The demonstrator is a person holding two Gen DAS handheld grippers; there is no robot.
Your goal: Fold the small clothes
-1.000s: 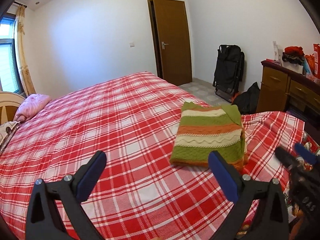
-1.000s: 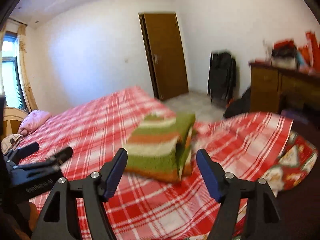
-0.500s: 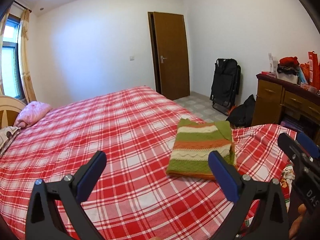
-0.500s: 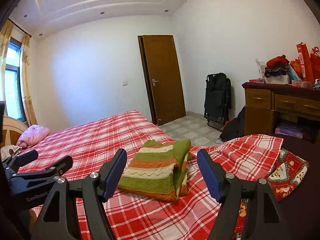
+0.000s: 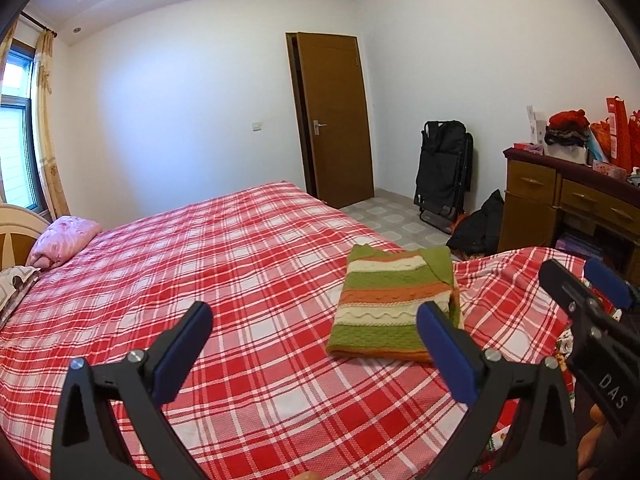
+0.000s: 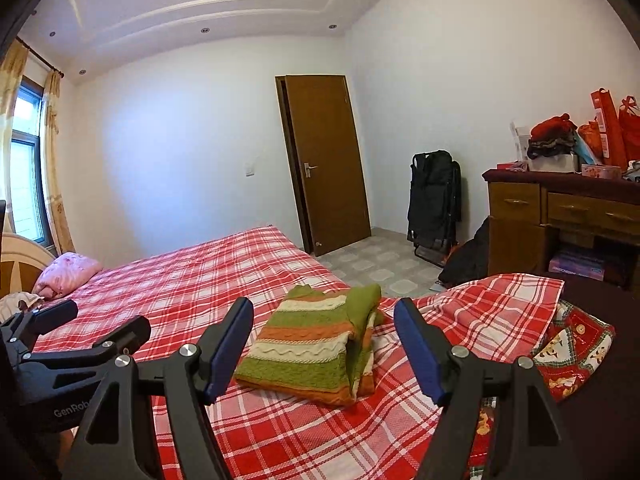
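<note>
**Folded sweater on the bed, both grippers spread and empty**

The striped sweater (image 5: 390,314) lay folded into a neat rectangle on the red plaid bedspread (image 5: 224,280), near the bed's right edge and toward the corner closest to the floor. Its bands ran green, orange and cream, and a green flap was tucked along its right side. In the right wrist view the sweater (image 6: 316,344) showed its folded layers stacked at the right edge.

The left gripper (image 5: 314,330) was held above the bedspread with its jaws spread wide and nothing between them. Its right blue pad (image 5: 444,354) overlapped the sweater's near right corner in the picture; whether it touched the fabric could not be told. The right gripper (image 6: 322,346) was likewise spread wide and empty, framing the sweater between its blue pads from above and short of it.

Each gripper appeared in the other's view: the right one at the right edge of the left wrist view, the left one at the lower left of the right wrist view.

A pink pillow (image 5: 64,240) sat at the head of the bed. Beyond the bed stood a brown door (image 5: 336,120), a black folded chair (image 5: 442,172) against the wall, and a wooden dresser (image 6: 560,216) piled with clothes and red bags.
</note>
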